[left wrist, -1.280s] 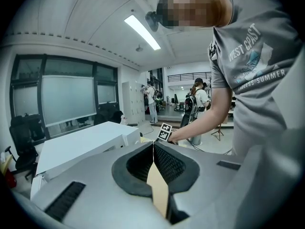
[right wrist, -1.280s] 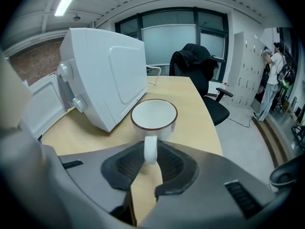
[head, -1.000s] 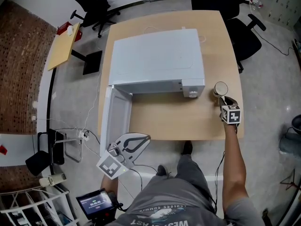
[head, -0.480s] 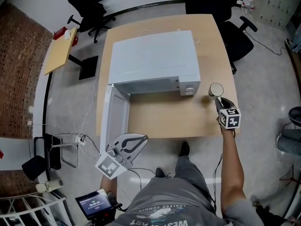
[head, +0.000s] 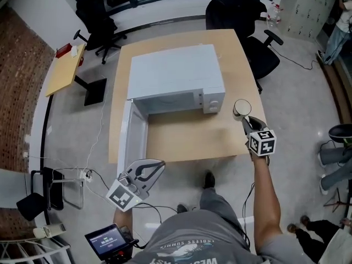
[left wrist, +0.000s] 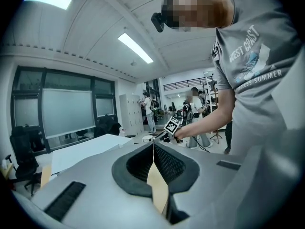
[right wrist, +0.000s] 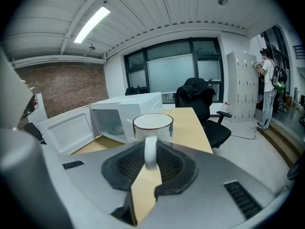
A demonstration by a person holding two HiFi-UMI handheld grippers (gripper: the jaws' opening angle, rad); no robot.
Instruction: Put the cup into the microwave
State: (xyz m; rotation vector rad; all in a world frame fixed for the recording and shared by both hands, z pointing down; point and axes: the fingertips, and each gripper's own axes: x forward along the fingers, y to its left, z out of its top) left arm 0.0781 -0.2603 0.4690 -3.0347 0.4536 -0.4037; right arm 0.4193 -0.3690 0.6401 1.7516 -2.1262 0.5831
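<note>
A white cup with a dark rim hangs over the table's right part, just right of the microwave's control panel. My right gripper is shut on the cup's handle; in the right gripper view the cup stands upright in front of the jaws. The white microwave sits on the wooden table, its door swung wide open to the left, its cavity in sight. My left gripper is shut and empty, off the table's front left edge.
Black office chairs stand behind the table. A small wooden side table is at the left, cables lie on the floor, and people stand at the right edge.
The right gripper has risen with the cup, lifting it off the table and carrying it slightly towards the microwave. The left gripper has shifted a little and stays shut.
</note>
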